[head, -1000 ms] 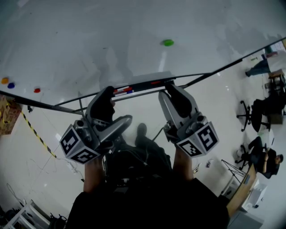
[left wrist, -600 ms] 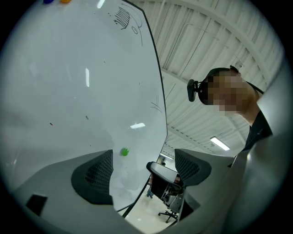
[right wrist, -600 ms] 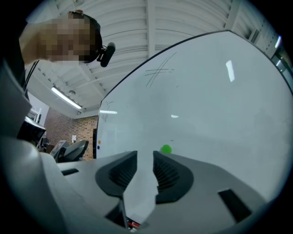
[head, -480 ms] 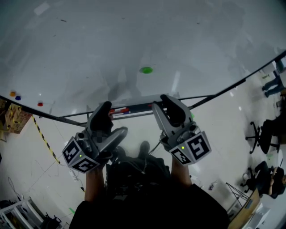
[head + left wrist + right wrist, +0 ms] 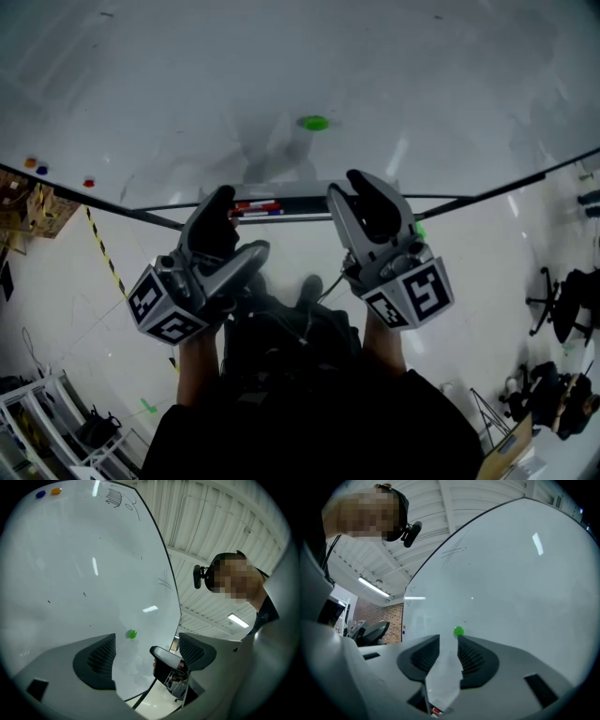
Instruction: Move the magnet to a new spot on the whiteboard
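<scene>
The green magnet (image 5: 314, 123) sits on the whiteboard (image 5: 187, 75), above the marker tray (image 5: 291, 192) and slightly right of the tray's middle, well apart from it. Neither claw touches it.

The left claw (image 5: 230, 234) is held in front of the tray's left end. In the left gripper view its two jaws are spread wide. Between them show only bare board, the magnet farther off and the other gripper; nothing is pinched.

The right claw (image 5: 354, 192) is held at the tray's right end, its tips just overlapping the tray's edge in the head view. Its jaws have just been opening and now stand apart with a clear gap. Only white board shows through that gap. In the right gripper view the magnet appears past the jaw tips, close to the right-hand one, not between them.

Red and blue markers (image 5: 255, 206) lie in the left part of the tray. Far to the left of the tray, three small magnets are stuck on the board: an orange one (image 5: 30, 162), a blue one (image 5: 42, 170) and a red one (image 5: 89, 183).

Below the tray, on the floor side, a yellow-and-black striped tape (image 5: 101, 253) runs down to the left. Dark office chairs (image 5: 562, 314) stand well off to the tray's right. The person's forearms (image 5: 384, 342) reach up toward the tray from the bottom of the head view.
</scene>
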Demonstrator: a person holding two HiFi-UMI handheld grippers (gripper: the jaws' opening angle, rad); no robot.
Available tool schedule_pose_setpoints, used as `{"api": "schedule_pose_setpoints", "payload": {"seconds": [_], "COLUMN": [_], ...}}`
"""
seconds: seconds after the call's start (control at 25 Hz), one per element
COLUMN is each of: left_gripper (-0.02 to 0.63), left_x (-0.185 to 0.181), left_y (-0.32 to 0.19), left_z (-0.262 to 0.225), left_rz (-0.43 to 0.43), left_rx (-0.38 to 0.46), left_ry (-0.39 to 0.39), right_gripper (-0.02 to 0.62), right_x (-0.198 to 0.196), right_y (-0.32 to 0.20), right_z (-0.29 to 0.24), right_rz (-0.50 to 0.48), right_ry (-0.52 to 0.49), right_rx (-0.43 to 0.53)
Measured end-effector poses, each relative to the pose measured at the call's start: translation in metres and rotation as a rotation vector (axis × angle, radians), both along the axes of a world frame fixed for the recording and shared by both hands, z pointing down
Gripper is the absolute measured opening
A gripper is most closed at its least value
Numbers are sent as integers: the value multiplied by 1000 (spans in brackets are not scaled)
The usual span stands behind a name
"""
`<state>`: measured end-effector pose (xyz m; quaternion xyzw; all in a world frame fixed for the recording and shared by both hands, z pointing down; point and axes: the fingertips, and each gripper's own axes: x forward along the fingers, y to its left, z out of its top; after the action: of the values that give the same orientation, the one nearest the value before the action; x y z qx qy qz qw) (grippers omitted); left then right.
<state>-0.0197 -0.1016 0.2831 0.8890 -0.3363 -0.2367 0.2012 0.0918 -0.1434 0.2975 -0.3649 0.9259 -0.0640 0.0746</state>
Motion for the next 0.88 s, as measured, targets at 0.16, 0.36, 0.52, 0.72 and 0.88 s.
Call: {"api": "schedule_pose_setpoints", "payload": {"seconds": [0.16,0.36,0.52,0.72,0.88], "left_gripper": [414,414,414,414,414], "left_x": [-9,-35,-49,-55,-57], "left_y": [-11,-17,-23,-26,-25], "left_z": [-6,0,-2,-1,3], "left_rz": [41,113,149,179,190], "left_rx": [39,26,40,41,43], "left_ry": [8,49,74,67,61], "right_gripper": [149,149,163,175,175], "right_x": [-4,-24,-32,-35,-31], "right_y": [-12,-22,-31,-42,-51], "right_z": [-2,-2,-8,-5,-1], "right_rz": [57,177,275,375,468], "right_ry": [27,121,192,287,353], "right_rx": [15,37,80,84,90]}}
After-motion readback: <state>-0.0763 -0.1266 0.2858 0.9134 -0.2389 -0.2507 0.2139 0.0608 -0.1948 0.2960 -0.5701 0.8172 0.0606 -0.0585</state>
